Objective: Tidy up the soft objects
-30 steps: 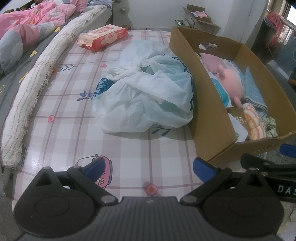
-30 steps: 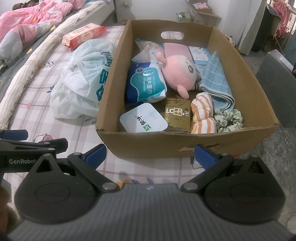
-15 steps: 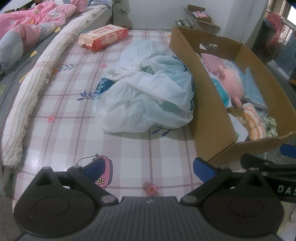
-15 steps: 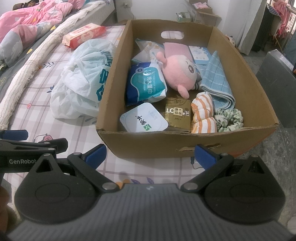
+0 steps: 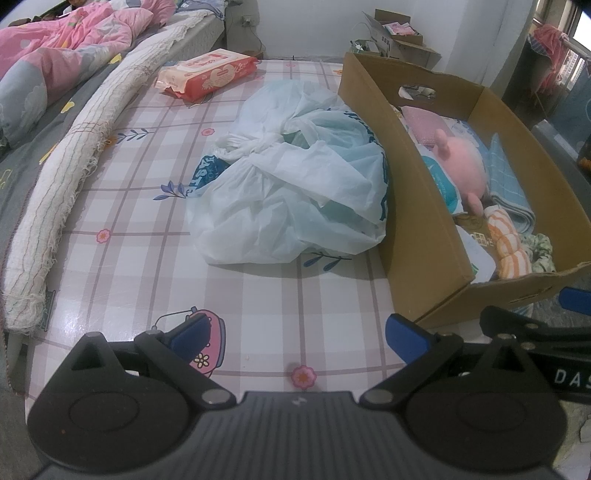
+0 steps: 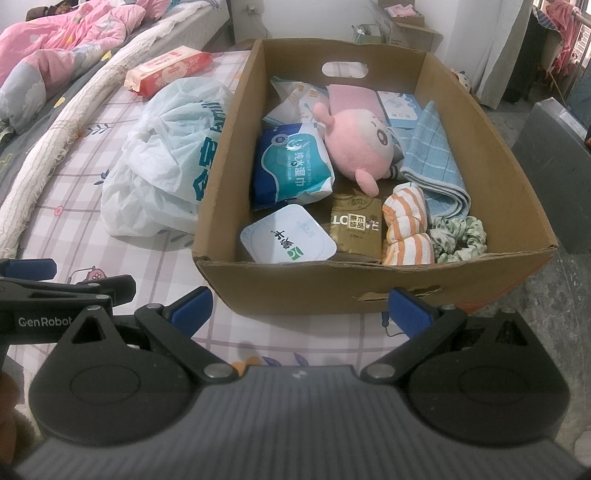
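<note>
A cardboard box (image 6: 369,291) stands on the checked table and holds a pink plush toy (image 6: 360,144), a blue towel (image 6: 434,173), orange striped socks (image 6: 406,229), a green scrunchie (image 6: 460,238), wet-wipe packs (image 6: 291,166) and tissue packs. A white plastic bag (image 5: 295,195) lies left of the box (image 5: 421,206). A red wipes pack (image 5: 208,72) lies at the far end. My left gripper (image 5: 301,334) is open and empty over the table's near edge. My right gripper (image 6: 301,308) is open and empty just before the box's near wall.
A rolled white cloth bolster (image 5: 74,155) runs along the table's left edge, with a bed and pink quilt (image 5: 55,44) beyond it. A grey bin (image 6: 557,155) stands right of the box. More cardboard boxes (image 5: 399,33) sit by the far wall.
</note>
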Action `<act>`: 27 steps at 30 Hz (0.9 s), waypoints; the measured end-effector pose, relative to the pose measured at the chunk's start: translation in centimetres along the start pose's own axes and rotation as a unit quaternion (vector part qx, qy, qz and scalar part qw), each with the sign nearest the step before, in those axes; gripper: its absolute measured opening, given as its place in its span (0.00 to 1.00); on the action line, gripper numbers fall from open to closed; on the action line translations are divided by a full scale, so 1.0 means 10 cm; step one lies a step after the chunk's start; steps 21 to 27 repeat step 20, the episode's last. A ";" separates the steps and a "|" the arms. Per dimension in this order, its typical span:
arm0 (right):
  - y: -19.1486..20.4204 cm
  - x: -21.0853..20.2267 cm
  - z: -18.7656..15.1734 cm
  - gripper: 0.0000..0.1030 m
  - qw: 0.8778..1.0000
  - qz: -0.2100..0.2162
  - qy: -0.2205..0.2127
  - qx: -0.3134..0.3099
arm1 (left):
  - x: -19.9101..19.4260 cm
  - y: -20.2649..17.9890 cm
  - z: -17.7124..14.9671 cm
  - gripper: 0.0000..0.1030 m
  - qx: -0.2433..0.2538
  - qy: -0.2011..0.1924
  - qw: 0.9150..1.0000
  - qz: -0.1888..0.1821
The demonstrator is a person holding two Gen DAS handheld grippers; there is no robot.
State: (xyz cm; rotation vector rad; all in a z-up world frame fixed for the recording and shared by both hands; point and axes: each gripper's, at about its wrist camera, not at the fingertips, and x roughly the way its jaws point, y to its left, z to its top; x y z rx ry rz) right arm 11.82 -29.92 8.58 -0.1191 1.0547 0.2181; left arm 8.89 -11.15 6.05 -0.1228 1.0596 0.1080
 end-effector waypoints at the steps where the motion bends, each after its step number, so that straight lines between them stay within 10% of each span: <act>1: 0.00 0.00 0.00 0.99 1.000 0.000 0.000 0.000 | 0.00 0.00 0.00 0.98 0.000 0.000 1.000 0.000; 27: 0.04 -0.01 -0.01 0.99 1.000 0.002 -0.001 0.000 | -0.02 0.00 -0.01 0.98 0.000 -0.004 1.000 0.002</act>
